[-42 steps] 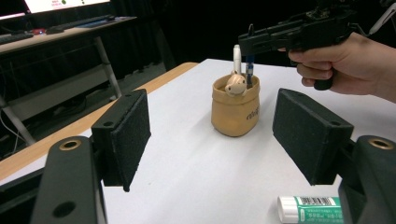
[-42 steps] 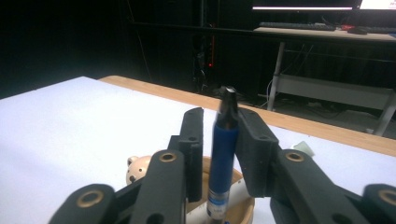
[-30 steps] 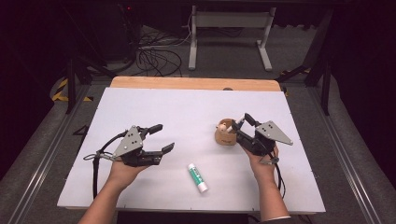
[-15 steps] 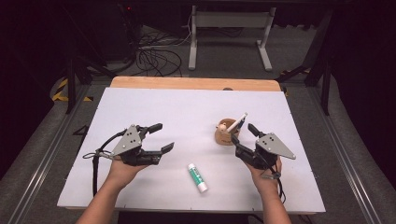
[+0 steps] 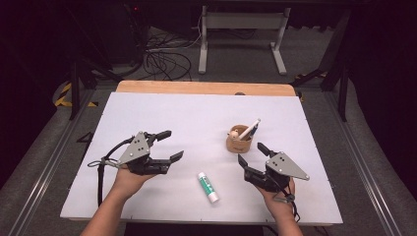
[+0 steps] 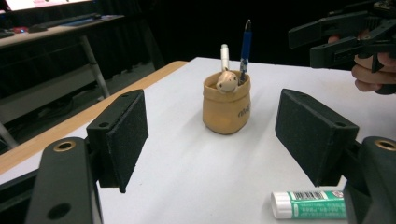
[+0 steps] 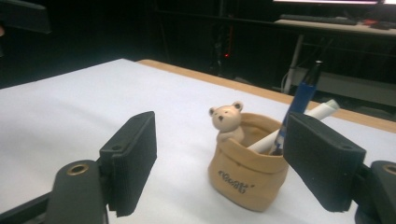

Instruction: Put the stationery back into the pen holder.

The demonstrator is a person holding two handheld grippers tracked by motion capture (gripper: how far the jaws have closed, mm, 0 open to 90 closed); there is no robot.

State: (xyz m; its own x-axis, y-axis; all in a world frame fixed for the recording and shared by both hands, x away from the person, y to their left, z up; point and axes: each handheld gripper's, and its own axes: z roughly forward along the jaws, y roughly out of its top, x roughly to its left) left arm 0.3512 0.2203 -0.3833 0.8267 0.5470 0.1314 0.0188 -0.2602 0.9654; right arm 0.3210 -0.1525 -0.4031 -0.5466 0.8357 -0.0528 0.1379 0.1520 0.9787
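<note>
A tan pen holder [image 5: 239, 141] with a small bear figure stands right of the table's middle, with a white pen and a blue pen leaning in it. My right gripper [image 5: 251, 153] is open just on the near side of it and apart from it. In the right gripper view the holder [image 7: 243, 175] sits between the spread jaws, the bear [image 7: 226, 119] facing me. My left gripper [image 5: 172, 145] is open at the left, with nothing in it. Between the hands lies a white and green glue stick [image 5: 207, 187], also low in the left gripper view [image 6: 310, 204].
The white board [image 5: 196, 118] covers the table, with a wooden strip [image 5: 206, 87] along its far edge. Beyond it are cables [image 5: 162, 59] and a metal stand [image 5: 241, 34] on the dark floor. The other hand's gripper [image 6: 345, 35] shows past the holder [image 6: 227, 109].
My right gripper has drawn back from the pen holder toward the near edge and now stands open. The white pen rests in the holder. The left gripper has stayed put.
</note>
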